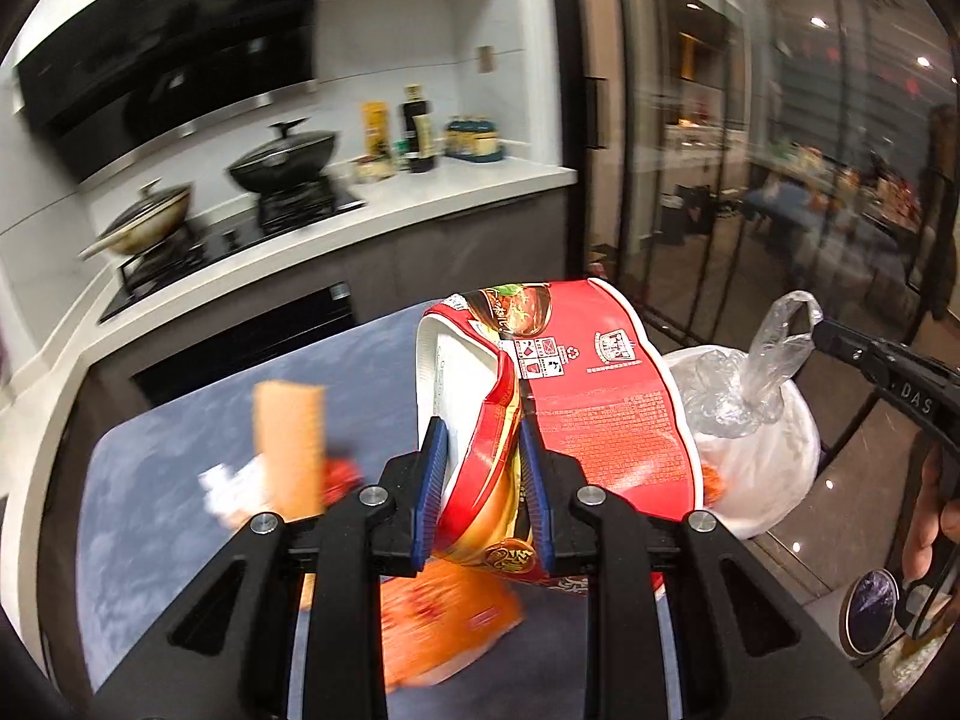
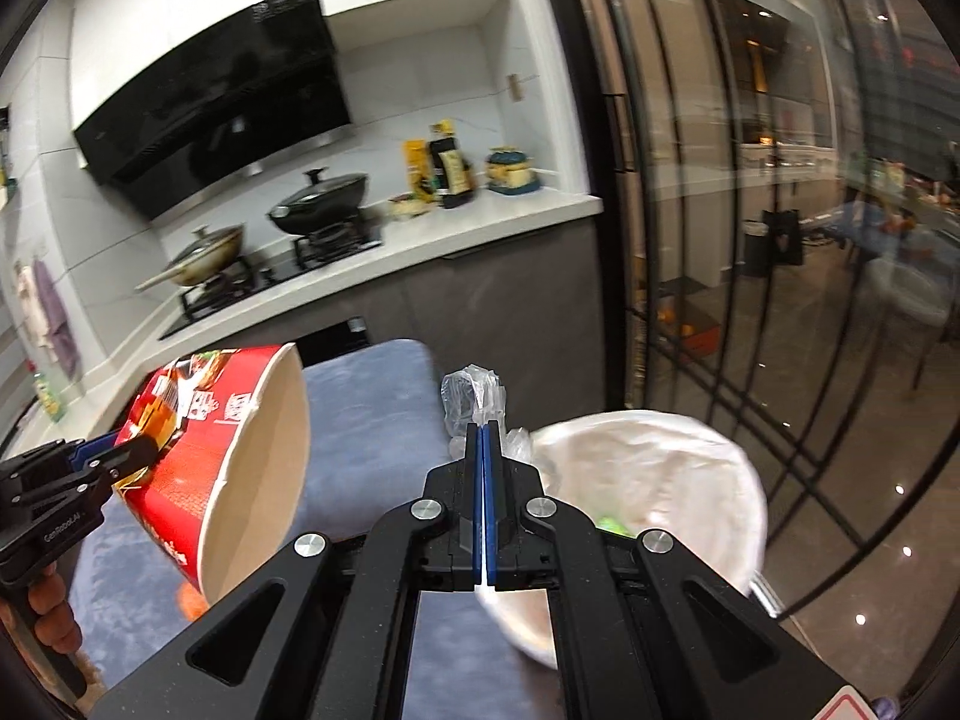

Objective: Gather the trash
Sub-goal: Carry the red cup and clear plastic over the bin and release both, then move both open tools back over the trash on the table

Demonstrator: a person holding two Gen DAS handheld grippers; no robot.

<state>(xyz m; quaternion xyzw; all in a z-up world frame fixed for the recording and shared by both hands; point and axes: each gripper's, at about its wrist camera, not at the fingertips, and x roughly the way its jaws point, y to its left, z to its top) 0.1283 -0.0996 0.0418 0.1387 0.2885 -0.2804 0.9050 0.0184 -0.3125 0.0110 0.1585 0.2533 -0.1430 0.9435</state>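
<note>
A crushed red instant-noodle cup [image 1: 600,396] hangs in the air over the blue-grey table [image 1: 180,480], pinched at its rim by my left gripper [image 1: 480,429]. The right wrist view has the same cup [image 2: 204,456] at the left, held by that left gripper [image 2: 129,450]. My right gripper [image 2: 483,429] is shut on the clear handle [image 2: 474,387] of a white trash bag [image 2: 660,468], whose mouth gapes below it. In the left wrist view the bag [image 1: 762,468] sits just right of the cup, with the right gripper [image 1: 819,333] lifting its handle [image 1: 774,348].
An orange wrapper [image 1: 288,444], crumpled white paper [image 1: 225,489] and an orange packet [image 1: 444,618] lie on the table. Behind is a white counter [image 1: 420,192] with a stove, two pans and bottles. A dark-framed glass door [image 2: 720,240] stands to the right over a shiny floor.
</note>
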